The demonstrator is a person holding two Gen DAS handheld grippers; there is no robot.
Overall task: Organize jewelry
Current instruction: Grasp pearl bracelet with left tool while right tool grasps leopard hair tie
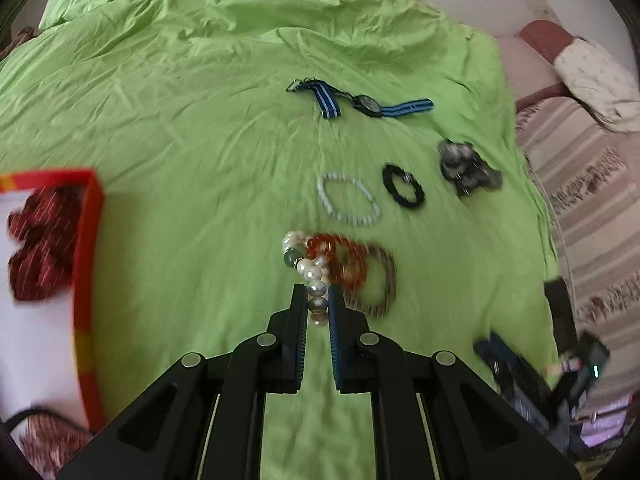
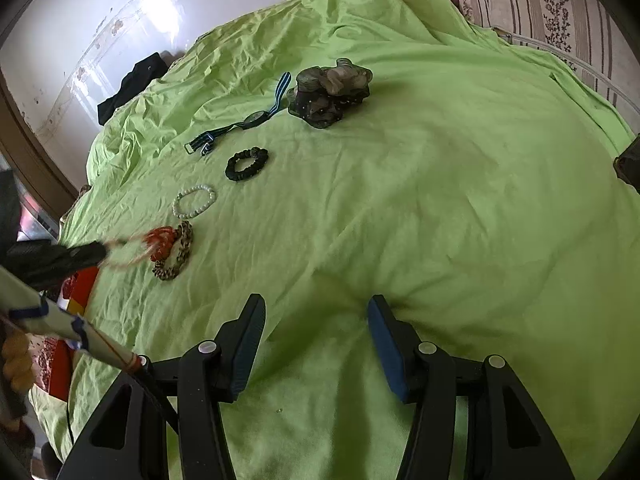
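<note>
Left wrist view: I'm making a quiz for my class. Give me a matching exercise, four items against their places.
1 pearl bracelet
2 watch
3 red scrunchie
4 black bracelet

a in the red box
b between the left gripper fingers
c farthest up the green sheet
d right of the white bead bracelet

Pairs: 1-b, 2-c, 3-a, 4-d

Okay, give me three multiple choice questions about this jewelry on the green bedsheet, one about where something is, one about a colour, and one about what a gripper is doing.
1. Where is the red box?
A. left edge of the left wrist view
B. beside the watch
C. under the scrunchie

2. What colour is the watch strap?
A. red
B. blue striped
C. yellow

3. What is the left gripper doing?
A. open above the sheet
B. shut on the pearl bracelet
C. shut on the watch

Answers: A, the box sits at the left edge; B, blue stripes show; B, pearls sit between its pads.
</note>
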